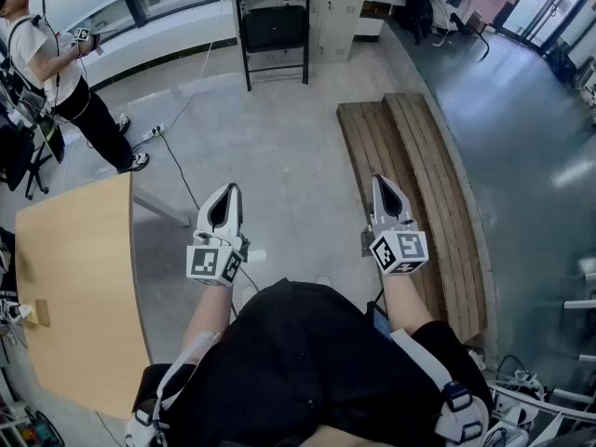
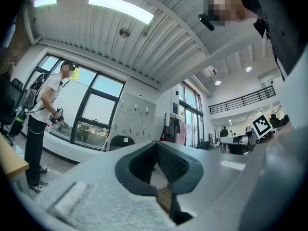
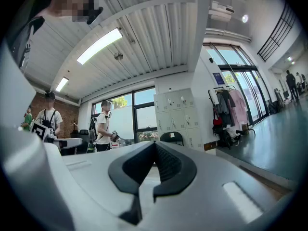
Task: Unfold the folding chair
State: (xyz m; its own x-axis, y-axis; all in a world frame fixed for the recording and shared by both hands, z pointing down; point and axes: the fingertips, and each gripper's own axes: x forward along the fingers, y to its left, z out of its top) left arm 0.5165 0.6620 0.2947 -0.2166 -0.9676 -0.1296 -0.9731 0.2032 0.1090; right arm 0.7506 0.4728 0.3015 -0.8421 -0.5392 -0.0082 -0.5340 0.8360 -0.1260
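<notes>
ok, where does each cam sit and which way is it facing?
Head view: on the person's head, steeply down at the floor; left gripper, right gripper, forearms, torso show.
Left gripper view: on that gripper, along shut jaws toward windows; wearer's torso upper right.
Right gripper view: on that gripper, along shut jaws toward lockers; wearer's torso upper left.
Shared: folding chair in all three.

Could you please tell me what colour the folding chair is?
The folding chair is black, clearest in the head view.

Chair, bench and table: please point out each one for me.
Chair (image 1: pixel 273 28): head view, middle of its black panel.
Bench (image 1: pixel 400 142): head view, on the wooden slats.
Table (image 1: pixel 79 296): head view, bare top.
</notes>
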